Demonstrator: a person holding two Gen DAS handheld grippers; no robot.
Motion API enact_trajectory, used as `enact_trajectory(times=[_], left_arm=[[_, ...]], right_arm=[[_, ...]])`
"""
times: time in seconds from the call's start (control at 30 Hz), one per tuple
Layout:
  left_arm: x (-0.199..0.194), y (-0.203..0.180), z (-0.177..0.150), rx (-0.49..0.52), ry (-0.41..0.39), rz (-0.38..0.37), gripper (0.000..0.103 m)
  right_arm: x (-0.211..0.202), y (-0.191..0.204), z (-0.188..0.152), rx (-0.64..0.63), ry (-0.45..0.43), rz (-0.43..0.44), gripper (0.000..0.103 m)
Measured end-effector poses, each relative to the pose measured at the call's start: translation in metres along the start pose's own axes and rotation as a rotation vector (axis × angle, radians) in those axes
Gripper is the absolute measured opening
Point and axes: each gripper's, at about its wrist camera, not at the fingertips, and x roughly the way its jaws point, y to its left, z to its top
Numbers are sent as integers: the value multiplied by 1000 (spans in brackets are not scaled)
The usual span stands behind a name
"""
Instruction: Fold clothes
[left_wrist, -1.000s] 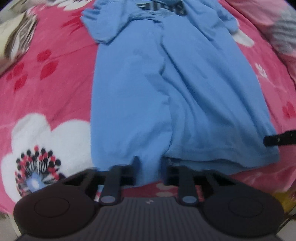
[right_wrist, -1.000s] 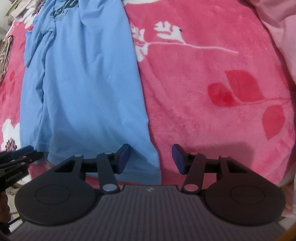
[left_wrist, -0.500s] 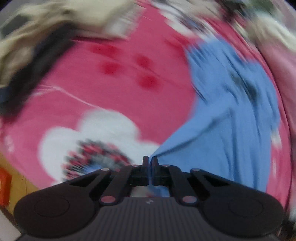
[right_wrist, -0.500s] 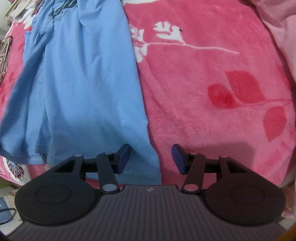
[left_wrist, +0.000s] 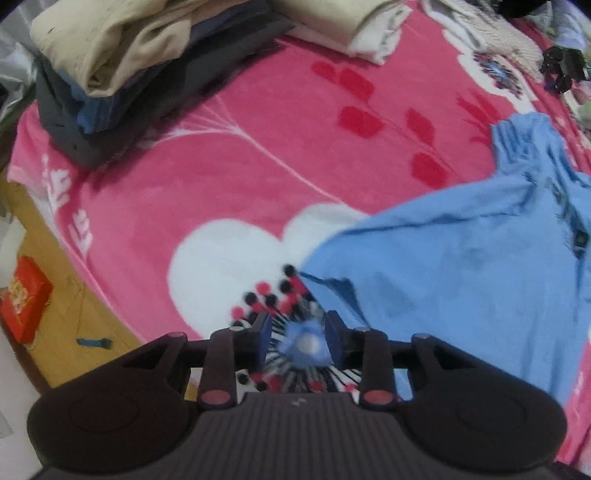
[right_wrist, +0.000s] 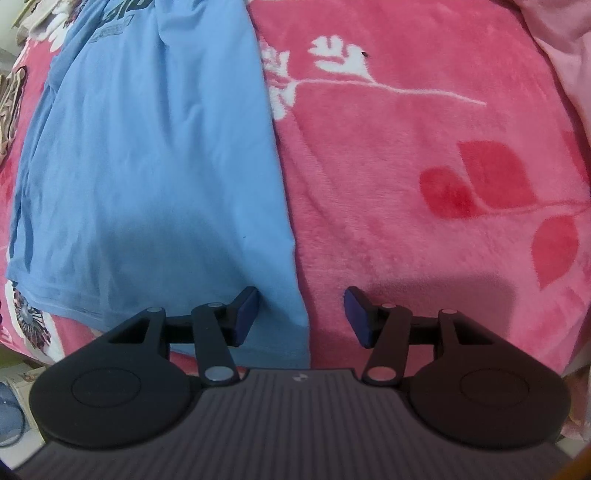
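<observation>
The blue shirt (right_wrist: 147, 155) bears a dark chest print, too cropped to read.

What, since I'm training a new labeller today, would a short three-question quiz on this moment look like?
1. True or false: the right gripper is shut on the blue T-shirt.
2. What does the T-shirt lie on? A. pink floral blanket; B. wooden table; C. grey carpet.
3. Fill in: in the left wrist view, the stack of folded clothes sits at the upper ____ of the picture.
Key: 1 false, its fingers stand apart; 2 A; 3 left.
</observation>
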Motion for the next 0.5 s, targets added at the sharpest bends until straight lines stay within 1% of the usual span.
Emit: enact_trajectory(times=[0.03, 0.1, 0.13, 0.17, 0.2, 0.27, 0.37, 0.4, 0.47, 0.5], left_arm=[[0, -3, -1, 19, -5, 5, 34], [4, -8, -1, 42, -9, 11, 34], [7, -8, 0, 39, -7, 11, 34], [10, -7, 1, 30, -6, 12, 34], [12, -6, 3, 19, -7, 12, 34], [12, -4, 5, 12, -11, 21, 33], [12, 2, 6, 10, -8, 40, 33], [11, 5, 5, 9, -5, 44, 33], [11, 10, 5, 16, 5, 56, 33], [12, 11, 4, 20, 13, 60, 33]], right_arm=[[-5, 3, -1, -8, -18, -35, 50], [-21, 18, -8, -71, -94, -147, 50], [-30, 31, -13, -140, -139, -162, 50], [-38, 48, -18, -229, -178, -153, 50], [-43, 65, -23, -313, -209, -137, 50], [-42, 103, -26, -467, -237, -68, 50], [-36, 171, -17, -706, -258, 36, 49], [-32, 193, -6, -775, -264, 69, 48], [-17, 233, -9, -916, -274, 126, 47], [-10, 253, -12, -977, -274, 143, 45]])
